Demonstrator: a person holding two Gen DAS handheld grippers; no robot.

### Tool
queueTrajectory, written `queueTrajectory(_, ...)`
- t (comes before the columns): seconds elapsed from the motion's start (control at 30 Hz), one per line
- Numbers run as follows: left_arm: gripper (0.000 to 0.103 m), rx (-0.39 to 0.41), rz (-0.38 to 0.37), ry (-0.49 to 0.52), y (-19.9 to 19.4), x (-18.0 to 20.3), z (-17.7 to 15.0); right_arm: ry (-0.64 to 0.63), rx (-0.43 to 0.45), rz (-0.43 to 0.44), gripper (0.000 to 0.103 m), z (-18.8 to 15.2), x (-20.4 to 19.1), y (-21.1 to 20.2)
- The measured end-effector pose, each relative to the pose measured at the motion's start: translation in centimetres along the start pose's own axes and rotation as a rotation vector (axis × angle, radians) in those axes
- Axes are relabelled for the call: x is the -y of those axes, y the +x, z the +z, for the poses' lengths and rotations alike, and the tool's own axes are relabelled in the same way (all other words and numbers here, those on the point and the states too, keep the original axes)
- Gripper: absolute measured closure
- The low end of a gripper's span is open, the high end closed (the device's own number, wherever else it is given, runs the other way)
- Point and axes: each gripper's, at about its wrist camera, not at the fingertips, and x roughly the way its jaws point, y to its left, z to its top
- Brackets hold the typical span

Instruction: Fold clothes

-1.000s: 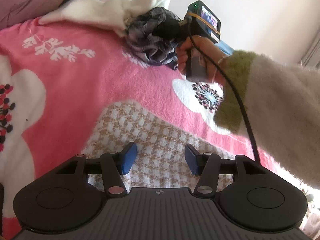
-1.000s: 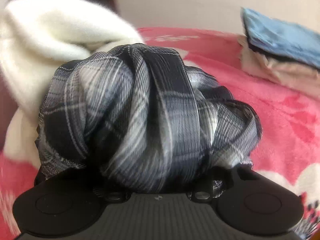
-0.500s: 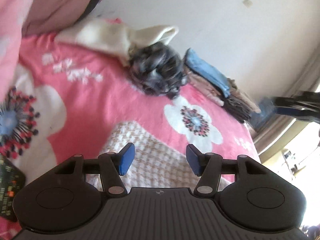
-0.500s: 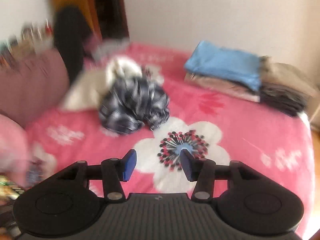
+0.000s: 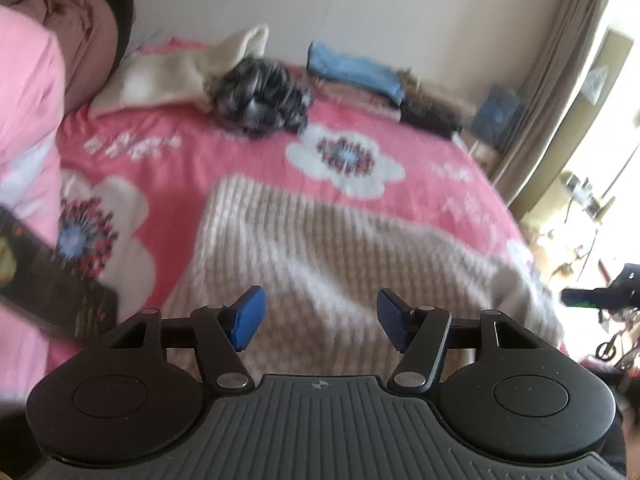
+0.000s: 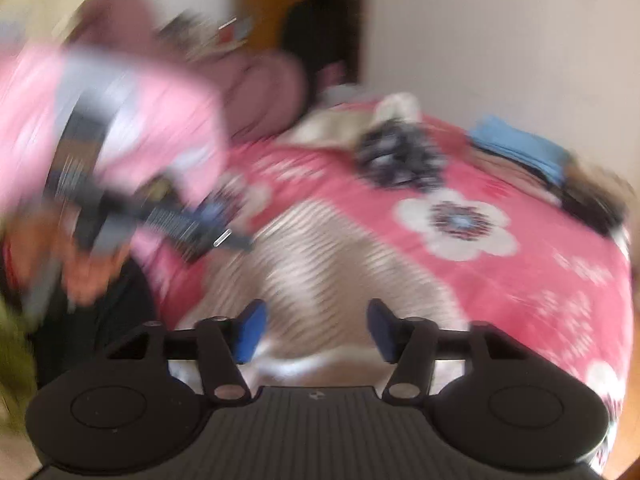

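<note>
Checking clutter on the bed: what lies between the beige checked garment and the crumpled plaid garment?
Only pink flowered blanket; nothing sits between the beige checked garment and the plaid garment. Left wrist view shows it best.

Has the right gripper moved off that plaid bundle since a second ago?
Yes. The right gripper has pulled back: the plaid bundle, which filled its view before, now lies far off near the wall. Its jaws are opening with nothing between them.

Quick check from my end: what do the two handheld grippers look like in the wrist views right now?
Both match: left gripper and right gripper have blue pads on black linkage fingers with silver pivot pins, round black side housings, and a ribbed grey body bearing a small crosshair mark.
</note>
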Motion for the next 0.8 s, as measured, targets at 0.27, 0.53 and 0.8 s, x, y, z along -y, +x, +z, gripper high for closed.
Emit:
queueTrajectory(0.27, 0.04, -0.218, -0.002, 0.198, 0.5, 1.8, -3.6, -0.282, -0.09, -0.056, 0.036, -4.1, -6.7, 2.7)
queueTrajectory(0.53, 0.04, -0.276, 0.051, 0.106, 0.7, 0.4, -4.8, -0.316, -0.053, -0.084, 0.036, -4.2, -6.9, 2.9)
queueTrajectory(0.8, 0.04, -0.244, 0.061, -0.016, -0.2, -1.9, -3.5, -0.451, -0.098, -0.006, 0.021, -3.5, -8.5, 9.0)
